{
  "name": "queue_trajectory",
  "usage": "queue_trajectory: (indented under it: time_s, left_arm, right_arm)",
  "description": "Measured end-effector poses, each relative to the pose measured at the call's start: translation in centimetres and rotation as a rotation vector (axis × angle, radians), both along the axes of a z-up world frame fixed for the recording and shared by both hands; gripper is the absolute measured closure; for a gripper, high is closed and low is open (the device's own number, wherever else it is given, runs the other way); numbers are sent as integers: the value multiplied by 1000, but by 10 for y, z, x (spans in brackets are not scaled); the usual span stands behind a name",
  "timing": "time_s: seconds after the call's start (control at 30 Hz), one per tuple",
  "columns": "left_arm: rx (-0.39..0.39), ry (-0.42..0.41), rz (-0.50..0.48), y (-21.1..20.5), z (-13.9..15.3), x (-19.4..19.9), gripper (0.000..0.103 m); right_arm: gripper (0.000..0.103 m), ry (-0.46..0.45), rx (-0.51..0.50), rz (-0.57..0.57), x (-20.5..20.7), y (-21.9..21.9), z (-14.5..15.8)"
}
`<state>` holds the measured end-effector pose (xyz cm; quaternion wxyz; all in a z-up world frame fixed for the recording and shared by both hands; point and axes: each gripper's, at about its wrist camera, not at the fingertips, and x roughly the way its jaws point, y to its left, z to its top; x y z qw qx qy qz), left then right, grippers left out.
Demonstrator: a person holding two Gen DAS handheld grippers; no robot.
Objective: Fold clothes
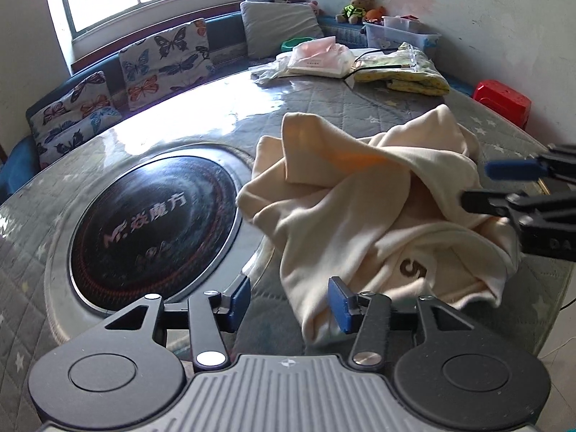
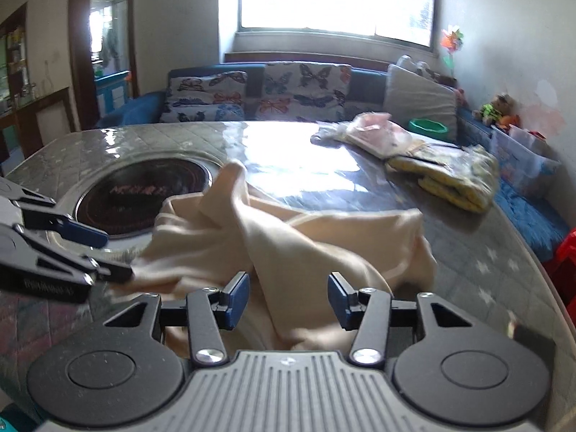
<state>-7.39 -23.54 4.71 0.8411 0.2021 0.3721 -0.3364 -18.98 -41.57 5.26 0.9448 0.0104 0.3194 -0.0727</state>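
A cream garment [image 1: 363,208] lies crumpled in a heap on the round quilted table [image 1: 180,118], with a dark letter print showing near its front. My left gripper [image 1: 289,304] is open just above the garment's near corner; the cloth brushes its right pad [image 1: 340,306] and the left pad is over bare table. In the right wrist view the same garment [image 2: 288,230] spreads below my right gripper [image 2: 288,300], which is open with a fold of cloth passing under the gap. Each gripper shows in the other's view, the right gripper [image 1: 482,183] and the left gripper [image 2: 108,255], both at the heap's sides.
A black round hob [image 1: 151,230] is set into the table left of the heap. At the far side lie a folded yellow cloth [image 1: 403,68] and a pink packet [image 1: 320,57]. Butterfly cushions [image 1: 165,61] line a sofa behind. A red stool [image 1: 502,99] stands right.
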Motion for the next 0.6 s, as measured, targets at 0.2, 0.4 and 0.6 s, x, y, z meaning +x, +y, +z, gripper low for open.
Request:
queue_trajectory:
  time_s: [0.2,0.4,0.6]
  left_arm:
    - [6,18,-4,-13,-7,12,46]
    - [23,25,12,-20,-12,24,39]
    - [23,5,28,-26,-7,40,33]
  right_arm:
    - [54,-7,-20,76,42,3,-2]
    - [63,15,0,104,72,1,-15]
    - [90,-17,23,73,60,-13,-17]
